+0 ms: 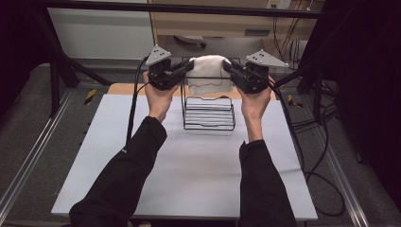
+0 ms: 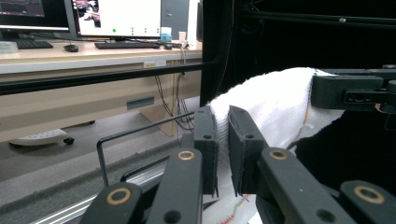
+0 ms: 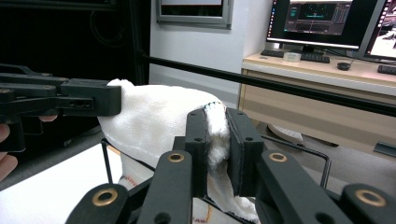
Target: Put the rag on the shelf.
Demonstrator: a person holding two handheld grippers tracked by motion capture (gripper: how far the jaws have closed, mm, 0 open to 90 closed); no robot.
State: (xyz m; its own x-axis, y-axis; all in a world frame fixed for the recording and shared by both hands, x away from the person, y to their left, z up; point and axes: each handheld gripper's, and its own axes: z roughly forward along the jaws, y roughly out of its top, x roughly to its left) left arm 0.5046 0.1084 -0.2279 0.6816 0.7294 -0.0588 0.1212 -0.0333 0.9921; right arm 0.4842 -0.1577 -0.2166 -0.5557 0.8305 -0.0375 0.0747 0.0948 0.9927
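1. Left gripper (image 2: 223,154): jaws pinching one top corner of white towel (image 2: 275,105).
2. Right gripper (image 3: 217,151): jaws clamped on opposite top corner of towel.
3. Towel stretched between both grippers, held above far edge of black wire rack (image 1: 208,113).
4. Rack standing on white table (image 1: 189,175), far half.

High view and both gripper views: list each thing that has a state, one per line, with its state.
Towel: held up by both ends, draped over the top of the rack.
Wire rack: upright on the table, nothing on its lower shelf.
Left gripper: shut on the towel's edge.
Right gripper: shut on the towel's other edge.
Table: covered by a white sheet.
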